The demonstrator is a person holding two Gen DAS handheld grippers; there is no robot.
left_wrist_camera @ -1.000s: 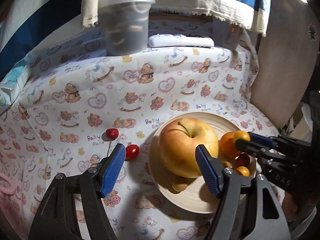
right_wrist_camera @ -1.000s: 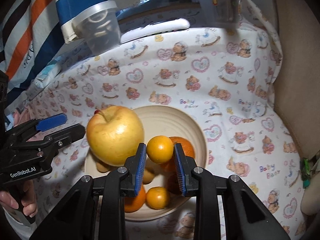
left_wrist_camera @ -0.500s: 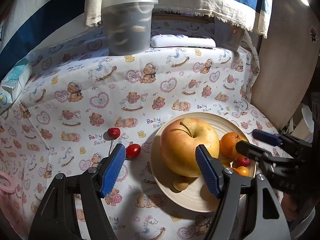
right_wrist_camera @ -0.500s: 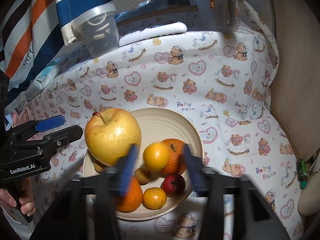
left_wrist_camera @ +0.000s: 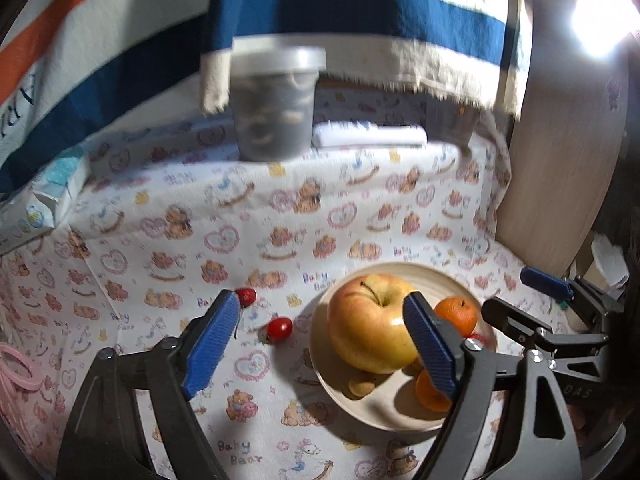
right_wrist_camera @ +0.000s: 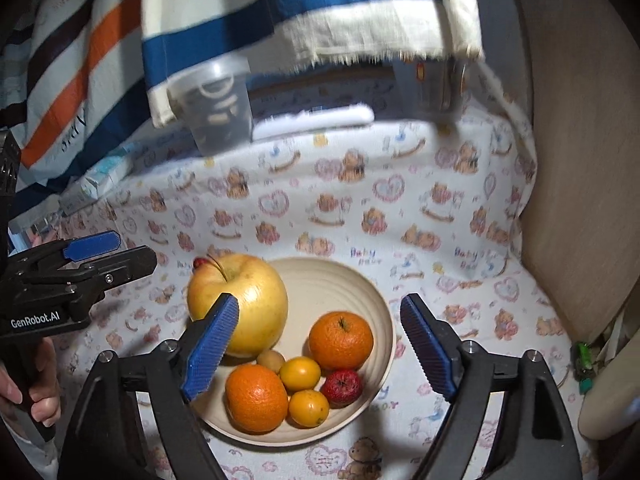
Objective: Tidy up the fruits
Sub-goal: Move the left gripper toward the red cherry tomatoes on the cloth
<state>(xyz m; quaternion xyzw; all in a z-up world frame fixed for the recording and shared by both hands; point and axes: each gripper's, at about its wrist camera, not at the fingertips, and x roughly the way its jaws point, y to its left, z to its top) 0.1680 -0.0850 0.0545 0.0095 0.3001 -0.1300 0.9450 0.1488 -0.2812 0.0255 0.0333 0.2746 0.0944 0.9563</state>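
We see a cream plate (right_wrist_camera: 372,292) standing on the bench, which is covered by a cloth (right_wrist_camera: 420,208) printed with bears and hearts. On the plate lies a big yellow apple (right_wrist_camera: 248,300) at its left side. To the right of it is an orange (right_wrist_camera: 341,340), and a second orange (right_wrist_camera: 256,398) lies at the near rim. Between them are two small yellow fruits (right_wrist_camera: 300,374), one small brown fruit (right_wrist_camera: 270,361) touching the apple, and a small red fruit (right_wrist_camera: 342,387).

The right gripper (right_wrist_camera: 318,350) hangs over the near part of the plate. Its fingers (right_wrist_camera: 210,346) are wide apart and are opening at this moment; they hold nothing, and the fruits show below the gap, not touched by the pads.

The left gripper (left_wrist_camera: 320,342) is beside the plate, on its left. Its fingers (left_wrist_camera: 210,342) are also wide and opening, and they grip nothing. In the left wrist view one pad stands in front of the apple, but whether it touches the apple we cannot tell.

Two small red fruits (left_wrist_camera: 280,327) lie on the cloth outside the plate, near its left edge, one of them just beside the left pad.

At the far side of the bench stand a grey plastic tub (left_wrist_camera: 276,108) with a lid and a white flat object (left_wrist_camera: 368,136) beside it. A striped cloth (left_wrist_camera: 360,12) hangs above them.
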